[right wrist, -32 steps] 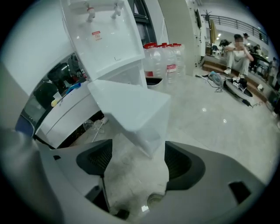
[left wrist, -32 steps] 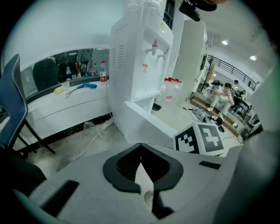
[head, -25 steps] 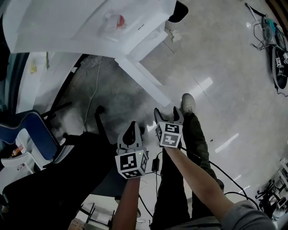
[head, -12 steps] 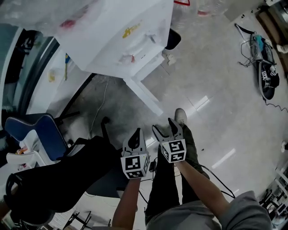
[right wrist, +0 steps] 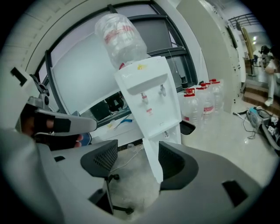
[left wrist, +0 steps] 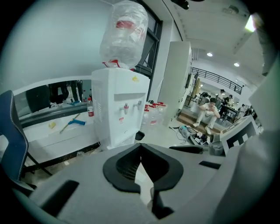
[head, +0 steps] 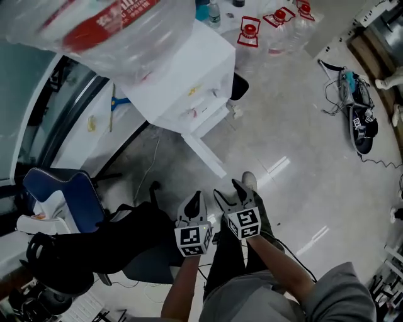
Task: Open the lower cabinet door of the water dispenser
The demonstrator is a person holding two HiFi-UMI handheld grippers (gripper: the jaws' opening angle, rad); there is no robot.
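The white water dispenser (head: 189, 82) stands at the top of the head view with a clear bottle (head: 107, 31) on it. Its lower cabinet door (head: 204, 154) is swung out over the floor. The right gripper view looks between the jaws at the dispenser (right wrist: 151, 100) and its open door (right wrist: 151, 162). My right gripper (head: 229, 190) (right wrist: 138, 157) is held well short of the door, its jaws closing with nothing between them. Beside it my left gripper (head: 195, 200) (left wrist: 140, 151) is shut and empty, facing the dispenser (left wrist: 120, 109).
A black office chair (head: 82, 251) and a blue chair (head: 60, 195) stand at the left. Several water bottles (head: 277, 19) stand behind the dispenser. Cables and gear (head: 356, 113) lie on the floor at the right. My shoe (head: 250, 181) is below the grippers.
Both grippers have risen away from the floor, and the head view has pulled back to show the bottle. The right jaws have narrowed a little. The door has stayed open.
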